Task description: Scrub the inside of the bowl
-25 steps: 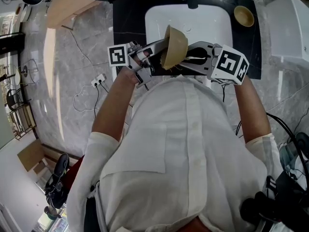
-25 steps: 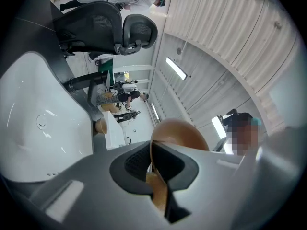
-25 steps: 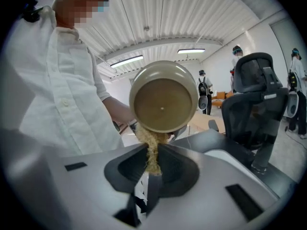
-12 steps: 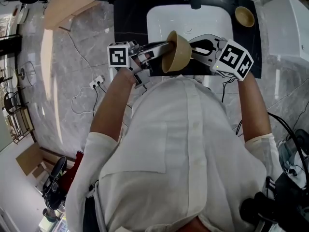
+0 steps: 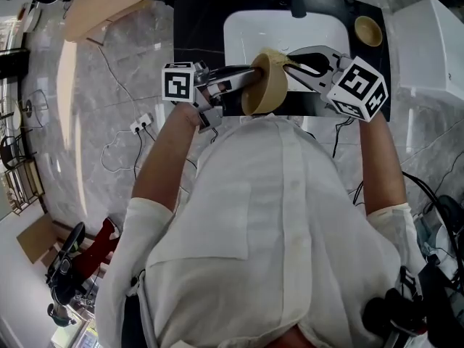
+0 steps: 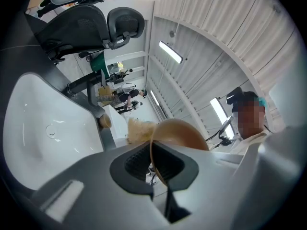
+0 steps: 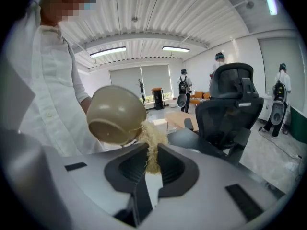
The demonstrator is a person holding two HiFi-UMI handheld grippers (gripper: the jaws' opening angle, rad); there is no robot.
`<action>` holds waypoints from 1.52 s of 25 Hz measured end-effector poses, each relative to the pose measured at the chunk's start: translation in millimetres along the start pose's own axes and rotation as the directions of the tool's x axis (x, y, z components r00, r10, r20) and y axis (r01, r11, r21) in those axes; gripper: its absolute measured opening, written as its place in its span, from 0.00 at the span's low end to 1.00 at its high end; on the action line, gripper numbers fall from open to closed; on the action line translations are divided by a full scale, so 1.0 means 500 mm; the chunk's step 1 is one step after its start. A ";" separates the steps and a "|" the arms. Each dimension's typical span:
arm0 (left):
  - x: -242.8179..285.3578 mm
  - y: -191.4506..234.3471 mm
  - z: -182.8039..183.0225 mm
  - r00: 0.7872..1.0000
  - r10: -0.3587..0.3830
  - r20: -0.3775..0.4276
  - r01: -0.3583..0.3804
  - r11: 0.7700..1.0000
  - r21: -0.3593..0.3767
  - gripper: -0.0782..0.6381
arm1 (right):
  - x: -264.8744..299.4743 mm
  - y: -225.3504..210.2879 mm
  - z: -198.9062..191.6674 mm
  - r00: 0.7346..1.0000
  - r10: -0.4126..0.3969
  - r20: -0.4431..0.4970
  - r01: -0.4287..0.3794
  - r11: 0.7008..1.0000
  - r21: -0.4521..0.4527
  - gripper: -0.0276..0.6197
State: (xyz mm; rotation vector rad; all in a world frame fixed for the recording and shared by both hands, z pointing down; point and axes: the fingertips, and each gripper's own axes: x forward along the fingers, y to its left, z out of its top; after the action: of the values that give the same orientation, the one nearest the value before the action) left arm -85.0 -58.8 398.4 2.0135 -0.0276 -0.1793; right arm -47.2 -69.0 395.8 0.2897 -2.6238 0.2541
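My left gripper point(image 6: 152, 161) is clenched on the rim of the bowl point(image 5: 268, 85), tilted on its side above the sink's point(image 5: 250, 27) near edge. My right gripper point(image 7: 151, 166) grasps a fibrous scrubber point(image 7: 152, 140) that touches the bowl's rim.

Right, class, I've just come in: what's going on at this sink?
A person works two handheld grippers above a white sink. The left gripper clamps the rim of a tan bowl, tipped on its side. The right gripper clamps a fibrous scrubber at the bowl's rim. A second bowl sits on the counter.
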 end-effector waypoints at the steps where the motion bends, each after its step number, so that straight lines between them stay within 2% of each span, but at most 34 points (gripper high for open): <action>1: -0.004 0.003 -0.007 1.000 0.009 -0.009 -0.009 1.000 0.000 0.13 | -0.001 0.000 0.010 1.000 -0.002 0.016 0.002 1.000 0.001 0.12; 6: -0.026 0.007 -0.016 1.000 0.003 0.004 -0.003 0.999 -0.037 0.13 | 0.004 0.012 0.054 0.997 0.003 0.079 -0.003 1.000 -0.001 0.12; 13: -0.078 0.036 -0.018 0.996 0.086 -0.006 -0.086 0.996 -0.016 0.13 | 0.003 0.047 0.093 0.989 -0.025 0.148 0.023 1.000 0.016 0.12; 20: -0.109 0.057 -0.025 0.989 0.147 -0.012 -0.147 0.989 -0.029 0.13 | -0.011 0.105 0.108 0.975 -0.053 0.215 0.045 0.998 0.041 0.12; 23: -0.128 0.076 -0.022 0.980 0.198 -0.018 -0.199 0.979 -0.051 0.13 | -0.010 0.124 0.102 0.966 -0.066 0.248 0.051 0.996 0.067 0.12; 29: -0.174 0.114 0.004 0.956 0.291 -0.026 -0.291 0.957 -0.002 0.13 | 0.010 0.164 0.068 0.964 -0.078 0.255 0.052 0.993 0.108 0.12; 31: -0.192 0.132 0.030 0.940 0.340 -0.008 -0.340 0.940 0.018 0.13 | 0.011 0.163 0.050 0.962 -0.105 0.251 0.072 0.988 0.136 0.12; 33: -0.214 0.157 0.058 0.912 0.409 0.006 -0.409 0.912 0.039 0.13 | 0.012 0.155 0.028 0.961 -0.146 0.233 0.109 0.980 0.165 0.12; 38: -0.281 0.236 0.116 0.815 0.579 0.028 -0.580 0.813 0.059 0.13 | 0.007 0.122 -0.028 0.952 -0.266 0.153 0.228 0.946 0.229 0.12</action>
State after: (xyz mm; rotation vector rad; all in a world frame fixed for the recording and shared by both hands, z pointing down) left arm -225.1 -147.9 495.7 1.9740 -0.6591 0.2098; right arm -58.9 -7.6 401.9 0.7426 -2.7044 0.4367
